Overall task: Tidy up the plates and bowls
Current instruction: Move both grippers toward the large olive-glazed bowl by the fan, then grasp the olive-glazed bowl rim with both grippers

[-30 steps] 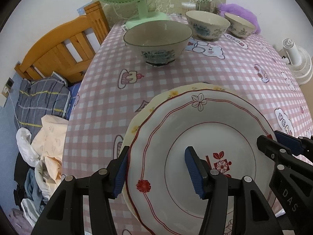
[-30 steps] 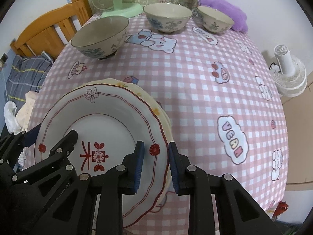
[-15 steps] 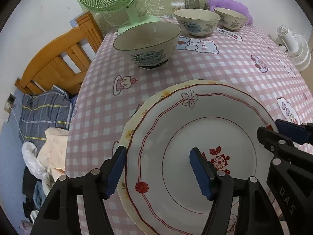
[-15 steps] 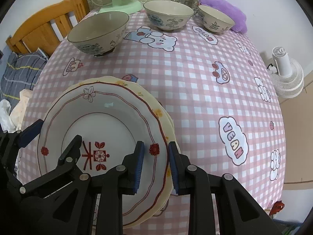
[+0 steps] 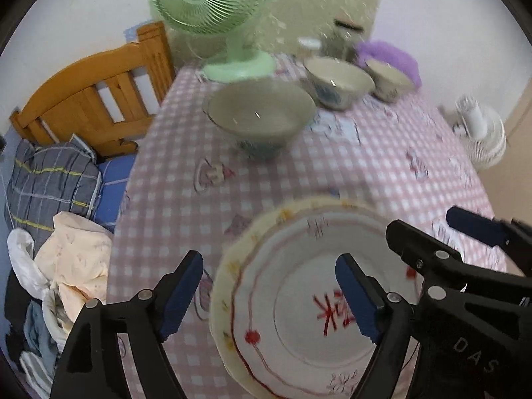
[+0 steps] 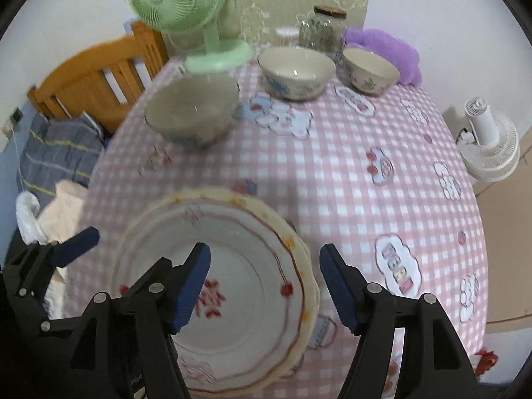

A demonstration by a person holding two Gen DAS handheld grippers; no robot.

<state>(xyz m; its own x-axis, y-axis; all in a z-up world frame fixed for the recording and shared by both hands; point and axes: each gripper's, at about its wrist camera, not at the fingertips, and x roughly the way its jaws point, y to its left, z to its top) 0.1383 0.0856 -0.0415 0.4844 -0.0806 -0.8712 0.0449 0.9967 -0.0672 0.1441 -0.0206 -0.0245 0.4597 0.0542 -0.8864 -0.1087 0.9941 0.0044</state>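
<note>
A white plate with red trim [image 5: 299,329] [image 6: 246,299] lies stacked on a yellow-rimmed plate [image 5: 223,286] [image 6: 309,276] at the near edge of the pink checked table. My left gripper [image 5: 268,294] hovers over the stack's left rim with its jaws opening, pads clear of the rim. My right gripper [image 6: 265,286] hovers over the right rim, jaws also opening and touching nothing. Across the table stand a large bowl [image 5: 259,116] [image 6: 193,113], a middle bowl [image 5: 337,81] [image 6: 296,69] and a small bowl [image 5: 389,78] [image 6: 370,69].
A green fan [image 6: 179,0], a glass jar [image 6: 322,30] and a purple plush [image 6: 389,50] line the far edge. A wooden bed frame [image 5: 93,99] with heaped clothes is left of the table. A white fan [image 6: 488,146] sits on the floor to the right.
The right gripper let go of the plates' right rim and spread wide. The left gripper's jaws widened further. Both grippers lifted away while the plates stayed on the table.
</note>
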